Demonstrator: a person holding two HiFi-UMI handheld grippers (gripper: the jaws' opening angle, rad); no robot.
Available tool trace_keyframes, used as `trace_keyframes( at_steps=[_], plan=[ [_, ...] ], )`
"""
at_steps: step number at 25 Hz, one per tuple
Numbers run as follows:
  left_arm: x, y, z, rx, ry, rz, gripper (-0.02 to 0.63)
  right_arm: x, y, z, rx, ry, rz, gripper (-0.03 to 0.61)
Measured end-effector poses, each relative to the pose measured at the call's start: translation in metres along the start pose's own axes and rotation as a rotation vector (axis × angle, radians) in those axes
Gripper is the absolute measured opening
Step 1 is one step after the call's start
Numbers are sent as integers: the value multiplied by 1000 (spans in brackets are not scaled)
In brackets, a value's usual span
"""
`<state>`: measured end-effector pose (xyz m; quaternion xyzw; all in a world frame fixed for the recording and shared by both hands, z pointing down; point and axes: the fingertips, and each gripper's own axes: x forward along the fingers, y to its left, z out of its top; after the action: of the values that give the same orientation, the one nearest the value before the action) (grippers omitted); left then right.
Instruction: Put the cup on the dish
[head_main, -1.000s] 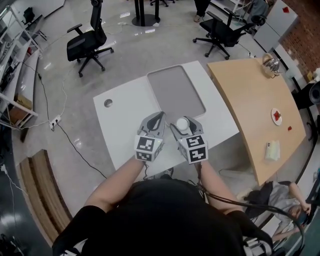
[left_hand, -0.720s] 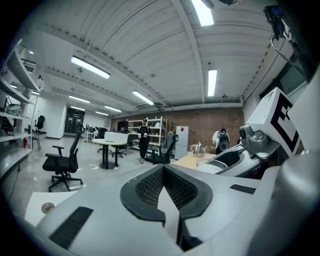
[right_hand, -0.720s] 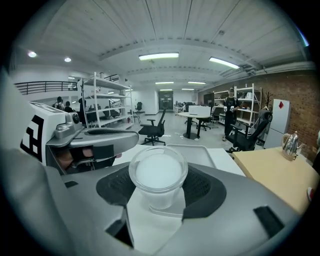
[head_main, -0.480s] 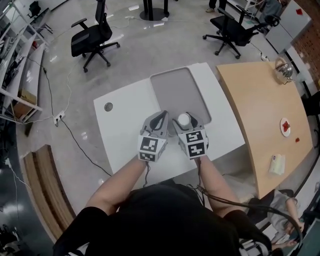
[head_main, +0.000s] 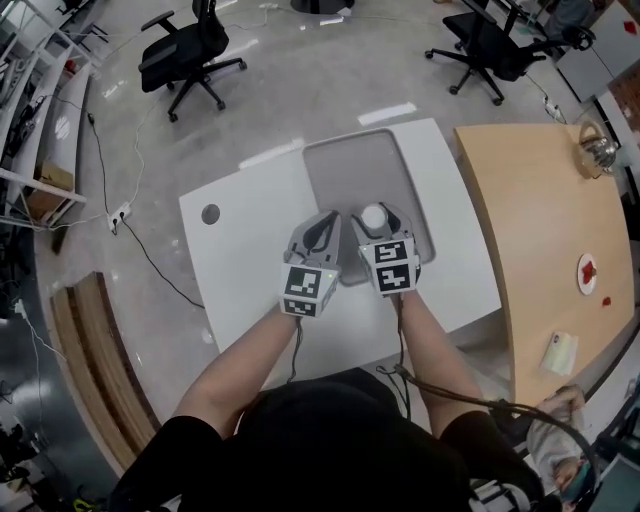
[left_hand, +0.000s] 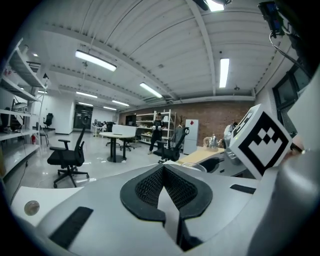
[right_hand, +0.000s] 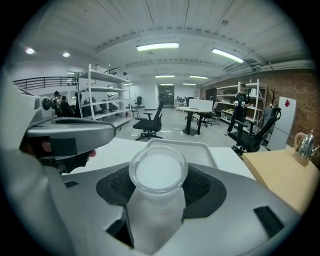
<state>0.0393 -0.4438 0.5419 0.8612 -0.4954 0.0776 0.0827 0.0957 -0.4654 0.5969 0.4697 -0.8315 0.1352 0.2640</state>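
Right gripper (head_main: 376, 222), pinching the cup (head_main: 373, 215), has moved toward 12 o'clock over the dish (head_main: 362, 165) (left gripper (head_main: 322, 225) pressed together); lowering likely next.

Overhead plus low views, sharing tray (head_main: 362, 180)

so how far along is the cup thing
Done: the cup is picked up, with the right gripper shut on it. In hand: the head view shows it over the near part of the grey dish; how high it is above the dish is unclear. Left: set it down on the dish and open the jaws. The left gripper is shut on nothing.
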Motion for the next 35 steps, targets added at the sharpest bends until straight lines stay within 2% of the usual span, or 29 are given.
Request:
trace_keyframes(
  at_steps=[5, 11, 20, 27, 35],
  plan=[
    [15, 9, -18, 9, 40, 15, 8, 37, -19, -5, 19, -5, -24, 249],
    [25, 13, -23, -5, 55, 20, 8, 50, -18, -32, 45, 46, -14, 249],
    [21, 15, -24, -11, 67, 12, 8, 48, -13, -34, 53, -9, 3, 249],
    [-2, 13, -4, -21, 35, 11, 7, 12, -12, -9, 35, -55, -24, 249],
    [-63, -3, 20, -27, -36, -2, 7, -73, 22, 33, 41, -211, -74, 249]
  ],
)
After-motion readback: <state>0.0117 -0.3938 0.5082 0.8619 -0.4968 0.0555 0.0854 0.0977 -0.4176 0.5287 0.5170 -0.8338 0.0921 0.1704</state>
